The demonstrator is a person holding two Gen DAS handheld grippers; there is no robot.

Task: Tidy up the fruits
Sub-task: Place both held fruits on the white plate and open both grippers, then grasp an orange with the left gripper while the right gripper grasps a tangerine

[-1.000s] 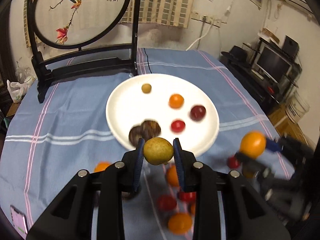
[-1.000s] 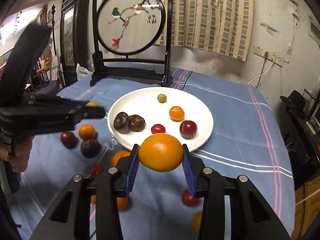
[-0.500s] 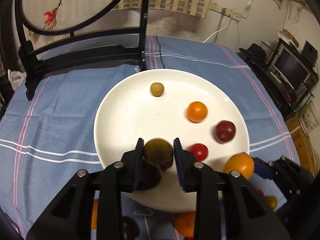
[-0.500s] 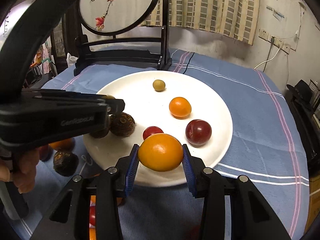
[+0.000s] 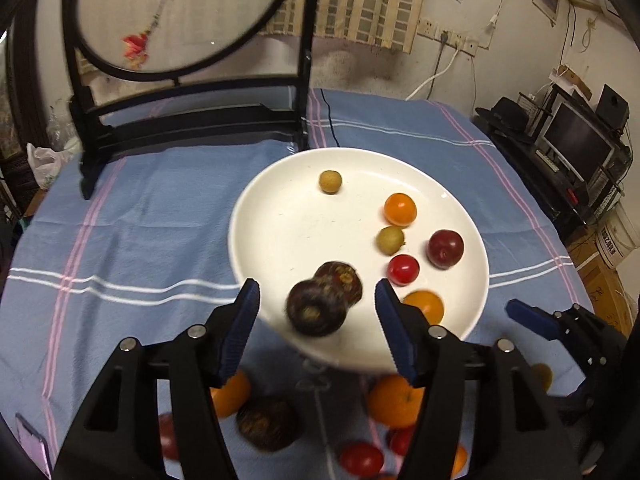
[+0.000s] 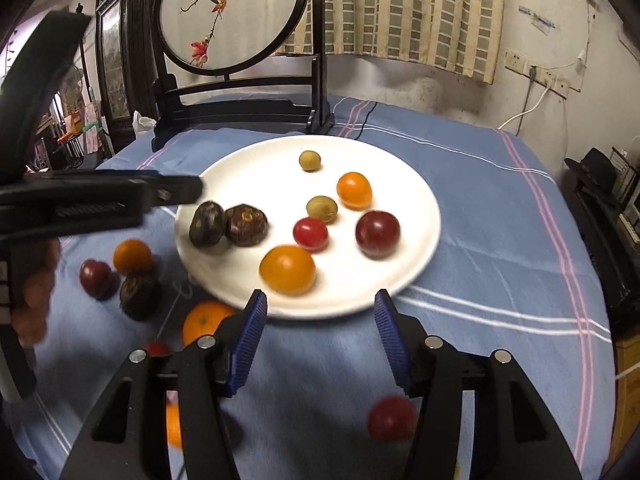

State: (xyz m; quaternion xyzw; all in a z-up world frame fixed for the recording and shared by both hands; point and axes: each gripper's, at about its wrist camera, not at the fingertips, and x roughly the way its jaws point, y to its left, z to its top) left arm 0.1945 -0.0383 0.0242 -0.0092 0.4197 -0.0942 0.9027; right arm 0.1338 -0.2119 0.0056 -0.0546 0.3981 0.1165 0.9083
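Observation:
A white plate on the blue cloth holds several fruits: two dark brown ones, two small green ones, a small orange, a red tomato, a dark red plum and a larger orange. My left gripper is open and empty over the plate's near rim. My right gripper is open and empty, just in front of the plate.
Several loose fruits lie on the cloth by the plate's near side: oranges, a dark brown fruit and red ones. A black framed screen stand stands behind the plate.
Both grippers have opened. The left let go of the small green fruit and the right let go of the larger orange; both now lie on the plate. Both grippers have drawn back.

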